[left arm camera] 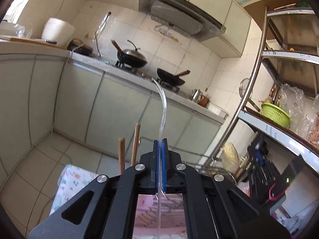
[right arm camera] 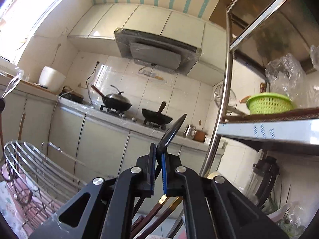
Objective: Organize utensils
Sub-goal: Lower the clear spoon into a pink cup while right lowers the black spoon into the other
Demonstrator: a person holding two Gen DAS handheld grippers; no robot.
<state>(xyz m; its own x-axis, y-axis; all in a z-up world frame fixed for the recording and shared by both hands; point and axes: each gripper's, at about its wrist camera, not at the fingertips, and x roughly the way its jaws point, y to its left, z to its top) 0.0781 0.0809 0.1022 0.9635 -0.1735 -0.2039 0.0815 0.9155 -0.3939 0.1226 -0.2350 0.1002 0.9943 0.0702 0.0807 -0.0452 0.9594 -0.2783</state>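
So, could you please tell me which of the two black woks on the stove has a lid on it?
The left wok, nearer the white rice cooker, wears a domed lid; the right wok is uncovered.

counter (right arm camera: 111, 120): two woks (right arm camera: 117, 101) | shelf (right arm camera: 269, 117): green basket (right arm camera: 269, 103)

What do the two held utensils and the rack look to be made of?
Left gripper: clear spoon, likely plastic; the cabinets show through it, with glossy edges. Right gripper: black spoon, smooth and shiny, plastic or lacquered, can't tell which. Rack: bright metal wire, probably steel, mirror glints along the bars.
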